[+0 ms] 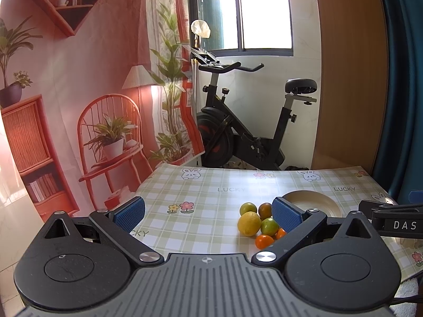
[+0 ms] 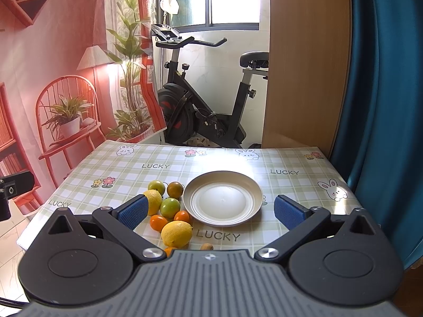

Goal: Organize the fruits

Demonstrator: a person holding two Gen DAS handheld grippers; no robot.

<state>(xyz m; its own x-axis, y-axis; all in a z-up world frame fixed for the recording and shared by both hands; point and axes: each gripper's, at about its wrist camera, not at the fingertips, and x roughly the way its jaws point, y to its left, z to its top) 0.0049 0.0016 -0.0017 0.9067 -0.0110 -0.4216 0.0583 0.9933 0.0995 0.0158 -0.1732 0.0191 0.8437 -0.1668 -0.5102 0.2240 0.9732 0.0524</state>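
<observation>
Near lemon (image 2: 176, 234): right below my right gripper (image 2: 211, 211), jaws spread wide, empty.
Left gripper (image 1: 208, 212): wide open, nothing held.
Plate (image 2: 252, 206): bare, beside the fruit.

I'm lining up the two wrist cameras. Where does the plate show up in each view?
Left wrist view: the plate lies right of centre, partly hidden behind the left gripper's right finger pad, empty.
Right wrist view: the plate lies near the centre, in full view between the open fingers, empty.
Shared landmark: the dark brownish fruit sits just left of the plate in both.
</observation>
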